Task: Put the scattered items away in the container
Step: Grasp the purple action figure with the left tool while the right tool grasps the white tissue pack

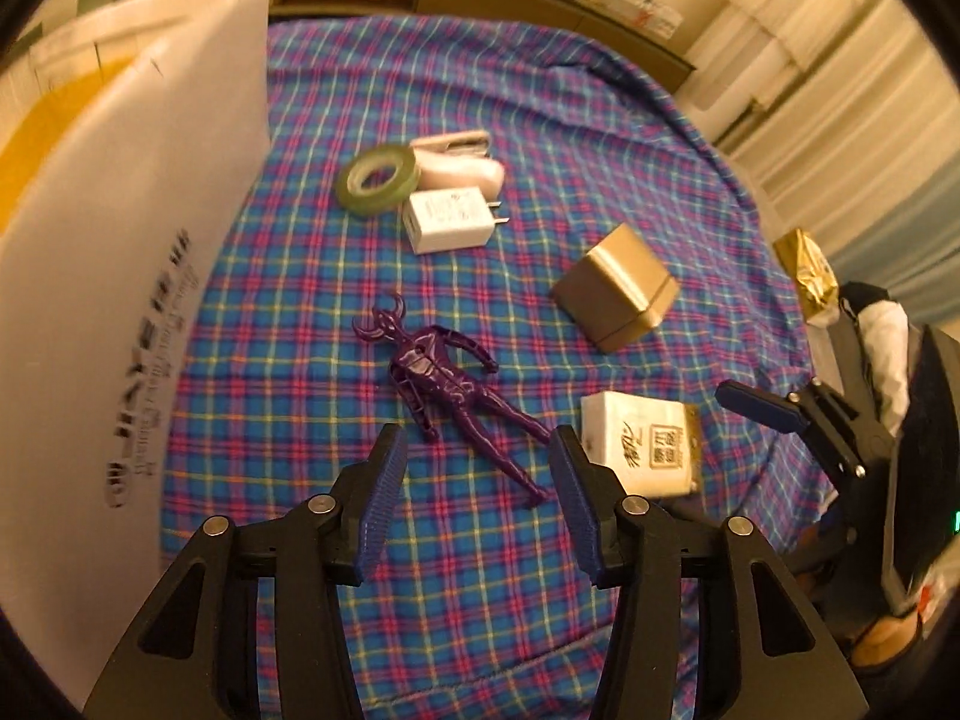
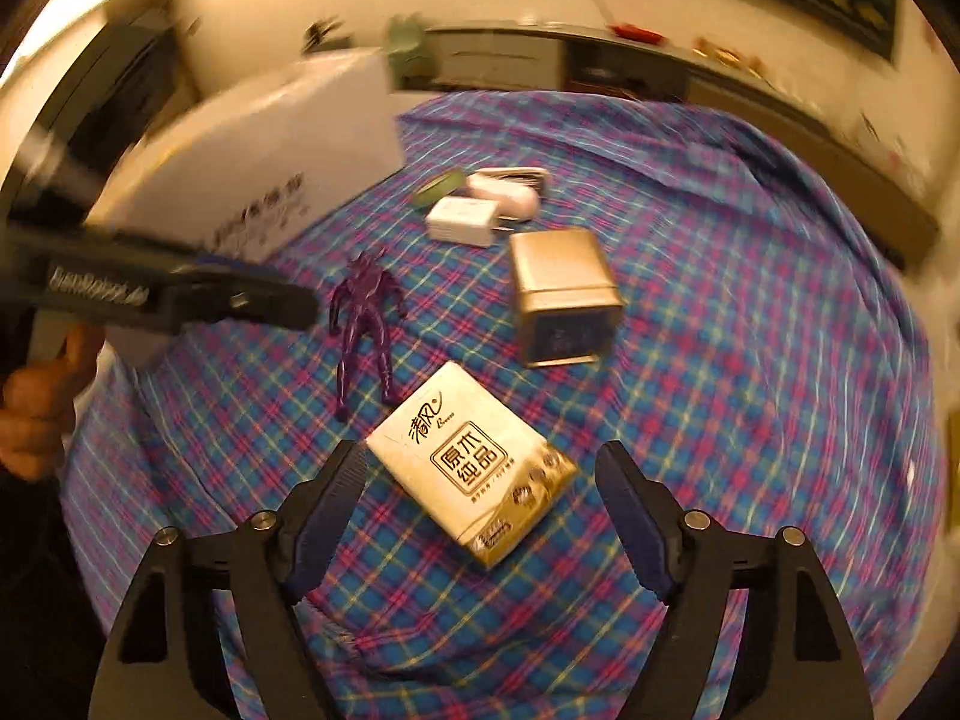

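My left gripper (image 1: pixel 477 441) is open above the legs of a purple toy figure (image 1: pixel 444 381) lying on the plaid cloth. My right gripper (image 2: pixel 480 462) is open around the near end of a white and gold tissue pack (image 2: pixel 471 459); the pack also shows in the left wrist view (image 1: pixel 645 441). A gold tin box (image 1: pixel 615 294) lies on its side. A white charger plug (image 1: pixel 450 219), a green tape roll (image 1: pixel 375 180) and a pink stapler-like item (image 1: pixel 462 165) sit together farther back. A white cardboard box (image 1: pixel 120 228) stands at the left.
The plaid cloth (image 1: pixel 300 330) covers the table. A gold foil packet (image 1: pixel 813 273) sits at the right edge. The other gripper and hand show at the left in the right wrist view (image 2: pixel 150 300). Shelving runs along the far wall.
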